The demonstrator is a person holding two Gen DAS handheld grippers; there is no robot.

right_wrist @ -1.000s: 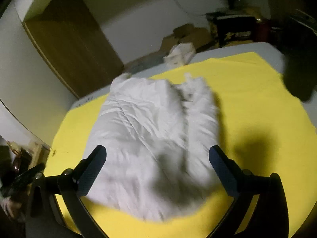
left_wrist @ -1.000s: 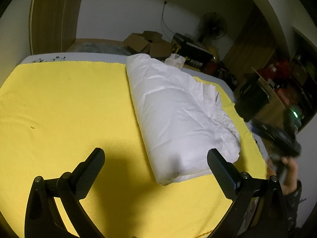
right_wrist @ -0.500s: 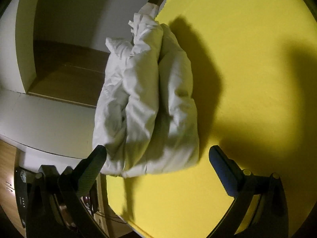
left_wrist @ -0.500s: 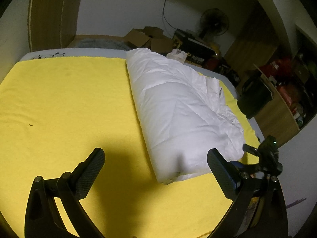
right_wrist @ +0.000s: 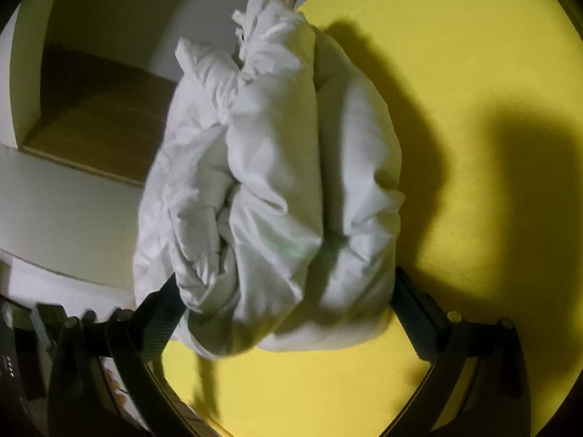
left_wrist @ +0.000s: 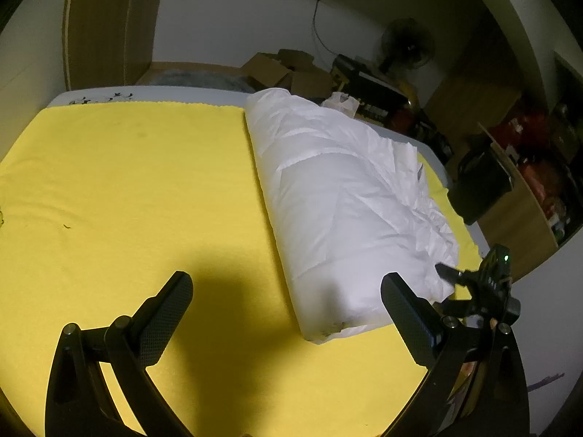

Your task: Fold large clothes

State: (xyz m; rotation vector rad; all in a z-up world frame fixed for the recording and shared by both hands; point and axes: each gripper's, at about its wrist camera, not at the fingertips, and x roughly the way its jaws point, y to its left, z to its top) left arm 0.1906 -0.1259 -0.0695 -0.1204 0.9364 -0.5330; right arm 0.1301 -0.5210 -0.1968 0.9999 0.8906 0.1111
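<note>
A white padded garment [left_wrist: 342,196] lies folded into a long thick bundle on the right half of the yellow sheet [left_wrist: 138,182]. My left gripper [left_wrist: 288,309] hovers open over the sheet, just short of the bundle's near end, with nothing between its fingers. My right gripper [left_wrist: 473,284] appears in the left wrist view at the bundle's near right corner. In the right wrist view, the right gripper [right_wrist: 288,313] is open and turned on its side. The layered end of the garment [right_wrist: 277,189] sits between its wide-spread fingers and hides both fingertips.
The yellow sheet [right_wrist: 473,91] covers a bed whose right edge [left_wrist: 470,233] runs close beside the bundle. Beyond the bed are cardboard boxes [left_wrist: 288,69], a fan [left_wrist: 408,45], a dark bin [left_wrist: 481,185] and a wooden shelf unit [left_wrist: 524,211]. A wooden wardrobe [left_wrist: 109,25] stands at the back left.
My right gripper rolled onto its side and closed in on the bundle's near end, which now fills the space between its fingers. The left gripper stayed nearly still and open.
</note>
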